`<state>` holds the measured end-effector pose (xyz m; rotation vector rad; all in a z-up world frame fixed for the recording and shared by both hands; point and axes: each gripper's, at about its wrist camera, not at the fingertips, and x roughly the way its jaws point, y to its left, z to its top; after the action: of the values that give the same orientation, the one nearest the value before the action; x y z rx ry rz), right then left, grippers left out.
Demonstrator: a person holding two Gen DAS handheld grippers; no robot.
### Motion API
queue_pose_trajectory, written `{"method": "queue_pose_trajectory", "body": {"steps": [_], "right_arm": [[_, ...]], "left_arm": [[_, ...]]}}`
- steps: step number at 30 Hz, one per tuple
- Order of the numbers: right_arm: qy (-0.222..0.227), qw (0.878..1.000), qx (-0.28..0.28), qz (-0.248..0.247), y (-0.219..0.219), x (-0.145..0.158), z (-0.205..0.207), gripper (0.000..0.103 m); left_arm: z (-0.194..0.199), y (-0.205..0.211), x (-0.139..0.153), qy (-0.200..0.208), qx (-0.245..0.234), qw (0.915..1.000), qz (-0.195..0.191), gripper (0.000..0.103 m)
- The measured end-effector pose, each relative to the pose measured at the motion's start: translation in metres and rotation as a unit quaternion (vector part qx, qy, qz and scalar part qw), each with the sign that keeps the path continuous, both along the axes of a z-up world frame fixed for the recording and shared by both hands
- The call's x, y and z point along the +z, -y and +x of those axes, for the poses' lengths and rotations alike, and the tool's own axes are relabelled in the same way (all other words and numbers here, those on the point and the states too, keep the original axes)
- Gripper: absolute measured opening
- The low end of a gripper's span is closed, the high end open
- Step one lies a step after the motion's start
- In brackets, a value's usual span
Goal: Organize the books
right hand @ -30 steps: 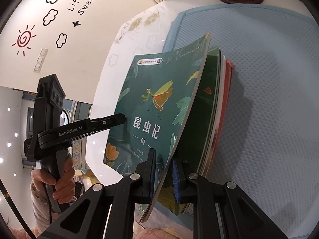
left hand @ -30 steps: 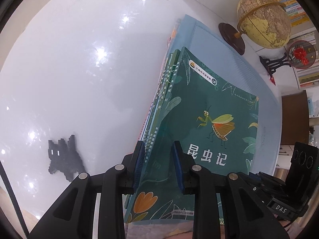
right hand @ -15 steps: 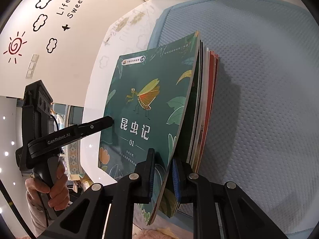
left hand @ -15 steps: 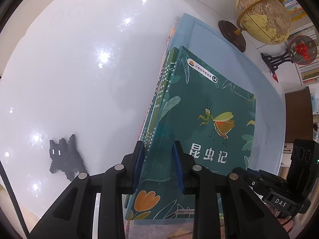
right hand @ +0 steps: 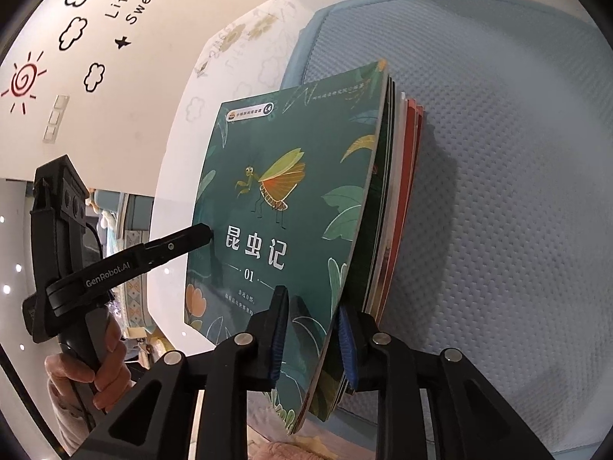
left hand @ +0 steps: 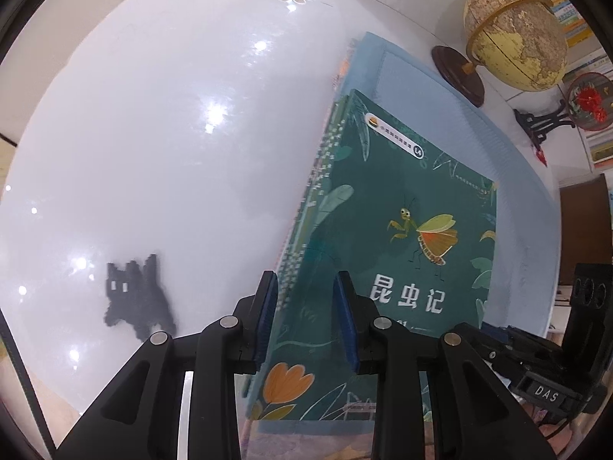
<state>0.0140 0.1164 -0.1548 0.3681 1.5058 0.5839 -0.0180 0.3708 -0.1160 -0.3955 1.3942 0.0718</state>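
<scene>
A stack of thin books, topped by a dark green cover with a mantis, leans up off a blue mat. My left gripper straddles the stack's spine side; its jaws are easing apart while the pads still lie against the stack. In the right wrist view the same books stand edge-on, with several red ones behind. My right gripper straddles the green books' near corner. Its jaws are opening, and a gap shows beside the cover. The left gripper's finger touches the cover's left edge.
A glossy white table lies left of the mat and carries a black cat-shaped figure. A globe and a red ornament on a stand sit beyond the mat. A hand grips the left tool's handle.
The right gripper's jaws have spread apart around the green books. The stack has swung slightly left in the right wrist view. The left gripper has barely moved.
</scene>
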Motion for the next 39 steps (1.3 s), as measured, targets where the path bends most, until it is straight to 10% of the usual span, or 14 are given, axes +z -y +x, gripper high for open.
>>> {"method": "queue_pose_trajectory", "body": {"steps": [2, 6, 23, 30, 34, 39], "right_arm": [[-0.004, 1.0, -0.008, -0.009, 0.003, 0.001, 0.001, 0.025], [0.028, 0.998, -0.025, -0.052, 0.023, 0.02, 0.003, 0.06], [0.263, 0.937, 0.002, -0.229, 0.137, 0.172, -0.055, 0.081], [0.255, 0.945, -0.018, -0.206, 0.173, 0.193, -0.083, 0.086], [0.264, 0.941, -0.03, -0.209, 0.176, 0.196, -0.097, 0.087], [0.259, 0.941, -0.036, -0.215, 0.18, 0.194, -0.096, 0.087]], "left_arm": [[-0.003, -0.002, 0.01, 0.01, 0.008, 0.9998, 0.016, 0.028], [-0.008, 0.004, 0.03, 0.021, 0.018, 0.9986, 0.044, 0.028], [-0.021, 0.194, 0.118, 0.061, -0.064, 0.9889, 0.119, 0.037], [-0.043, 0.249, 0.132, 0.057, -0.08, 0.9875, 0.123, 0.038], [-0.044, 0.261, 0.135, 0.069, -0.081, 0.9838, 0.144, 0.066], [-0.041, 0.269, 0.138, 0.084, -0.09, 0.9798, 0.158, 0.067]]}}
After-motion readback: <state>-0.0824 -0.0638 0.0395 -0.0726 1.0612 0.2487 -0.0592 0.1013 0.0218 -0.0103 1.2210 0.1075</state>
